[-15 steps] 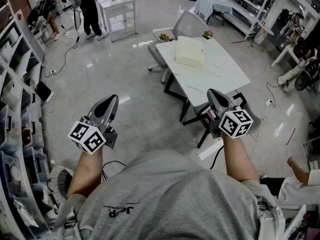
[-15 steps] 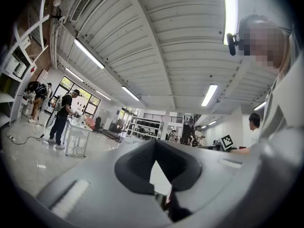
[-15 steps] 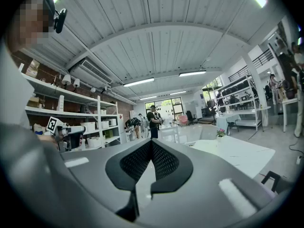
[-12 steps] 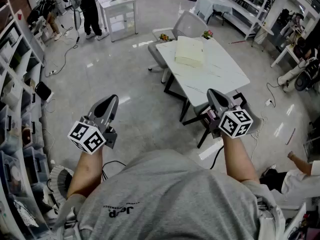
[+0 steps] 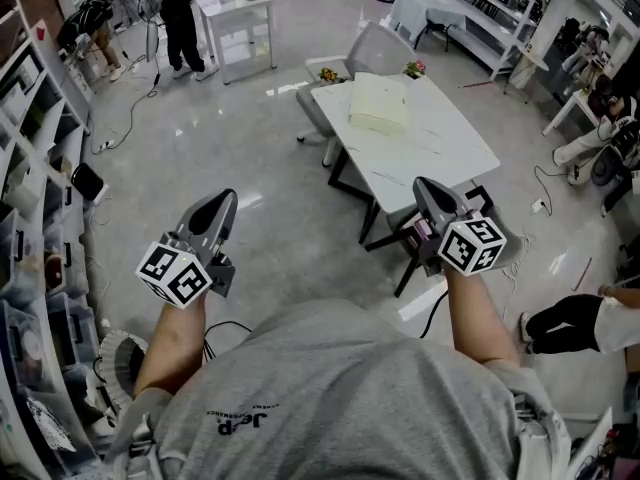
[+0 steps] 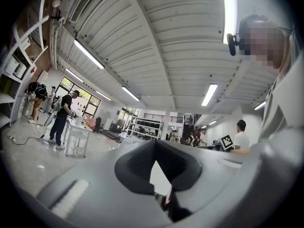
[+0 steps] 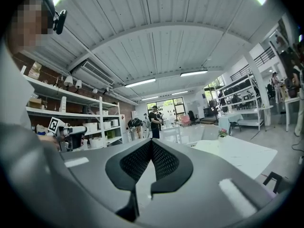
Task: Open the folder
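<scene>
On the white bench (image 5: 440, 163) at one o'clock the folder (image 5: 380, 103) lay closed and unreached, my left hand-held gripper (image 5: 221, 202) and right hand-held gripper (image 5: 428, 187) both clamped shut on nothing.

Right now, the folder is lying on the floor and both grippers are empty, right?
Not quite. The folder lies on the table, not on the floor; the head view shows it. The left gripper and right gripper are empty, as you said.
</scene>
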`<state>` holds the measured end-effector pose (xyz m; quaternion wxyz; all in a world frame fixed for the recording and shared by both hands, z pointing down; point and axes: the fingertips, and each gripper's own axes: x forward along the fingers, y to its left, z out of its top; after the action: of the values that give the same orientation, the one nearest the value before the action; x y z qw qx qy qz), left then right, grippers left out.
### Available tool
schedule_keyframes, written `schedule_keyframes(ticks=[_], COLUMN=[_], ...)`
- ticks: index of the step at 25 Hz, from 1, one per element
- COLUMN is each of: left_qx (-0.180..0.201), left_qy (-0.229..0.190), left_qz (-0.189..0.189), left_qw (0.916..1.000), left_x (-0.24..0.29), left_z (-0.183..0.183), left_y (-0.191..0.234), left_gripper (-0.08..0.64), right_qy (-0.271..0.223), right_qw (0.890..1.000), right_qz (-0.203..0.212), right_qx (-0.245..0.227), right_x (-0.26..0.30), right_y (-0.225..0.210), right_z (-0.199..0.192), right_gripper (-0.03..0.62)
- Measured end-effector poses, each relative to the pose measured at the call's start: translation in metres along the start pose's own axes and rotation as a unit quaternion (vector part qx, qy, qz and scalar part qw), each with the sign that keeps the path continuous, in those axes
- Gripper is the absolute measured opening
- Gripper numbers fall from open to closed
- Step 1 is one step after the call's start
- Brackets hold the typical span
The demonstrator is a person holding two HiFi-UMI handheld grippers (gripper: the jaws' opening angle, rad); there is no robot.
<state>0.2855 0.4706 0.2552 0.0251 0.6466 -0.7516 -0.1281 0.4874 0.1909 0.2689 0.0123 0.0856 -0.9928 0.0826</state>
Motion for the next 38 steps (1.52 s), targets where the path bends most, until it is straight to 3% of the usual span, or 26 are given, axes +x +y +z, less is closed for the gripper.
schedule_keyframes(ticks=[6,7,8,10,11,21,26,32,38], left_qx=[0.003,0.003,0.004,0.005,0.006,0.008,0.007,-0.003,-0.004], left_qy=[0.001,0.001,0.001,0.001,0.001,-0.001,0.007,0.007,-0.009], left_qz=[0.006,0.008,0.01,0.014,0.016,0.053,0.063,0.048,-0.013], left_qw=[1.0,1.0,0.9999,0.9999,0.9998,0.9986,0.998,0.9988,0.9999], left_x=[0.004,0.004,0.004,0.005,0.006,0.016,0.02,0.052,0.107], left_z=[0.0,0.0,0.001,0.001,0.001,-0.008,-0.015,-0.021,-0.001], left_y=[-0.008,-0.01,-0.011,-0.016,-0.019,-0.044,-0.03,0.033,0.149], left_gripper=[0.049,0.049,0.049,0.049,0.049,0.049,0.049,0.049,0.049], right_qy=[-0.025,-0.03,-0.034,-0.034,-0.032,-0.032,-0.028,-0.019,-0.025], right_qw=[1.0,0.999,0.999,0.998,0.998,0.996,0.997,0.998,0.999], right_qz=[0.012,0.022,0.033,0.046,0.05,0.078,0.073,0.051,-0.005], right_qx=[-0.005,-0.003,-0.001,-0.002,-0.004,-0.014,-0.012,-0.014,-0.027], right_x=[-0.004,-0.004,-0.003,-0.002,-0.002,-0.001,0.019,0.074,0.168], right_y=[-0.003,-0.001,0.0,0.0,-0.003,-0.035,-0.05,-0.06,-0.058], right_z=[0.01,0.013,0.015,0.017,0.018,0.021,0.014,0.0,0.006], right_gripper=[0.006,0.093,0.24,0.341,0.354,0.359,0.359,0.359,0.359])
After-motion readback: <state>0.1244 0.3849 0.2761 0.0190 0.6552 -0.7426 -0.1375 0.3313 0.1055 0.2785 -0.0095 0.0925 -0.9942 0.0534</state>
